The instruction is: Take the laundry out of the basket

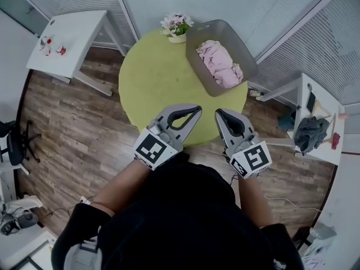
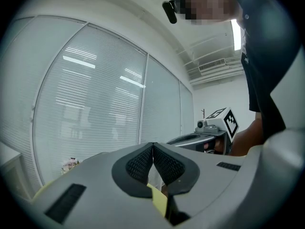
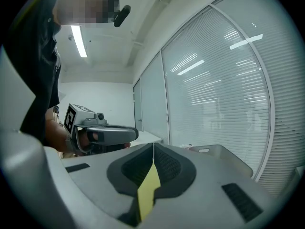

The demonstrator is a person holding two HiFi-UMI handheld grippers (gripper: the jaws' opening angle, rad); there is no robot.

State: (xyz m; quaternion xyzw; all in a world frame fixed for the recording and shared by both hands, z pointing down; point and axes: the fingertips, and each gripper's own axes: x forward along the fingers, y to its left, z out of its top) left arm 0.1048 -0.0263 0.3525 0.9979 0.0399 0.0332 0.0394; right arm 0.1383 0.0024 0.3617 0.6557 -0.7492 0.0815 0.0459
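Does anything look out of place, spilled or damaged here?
Nothing stands out. The pink laundry lies bunched inside the grey basket, which sits upright on the round green table beside a flower pot. The left gripper and right gripper hover shut and empty at the table's near edge.
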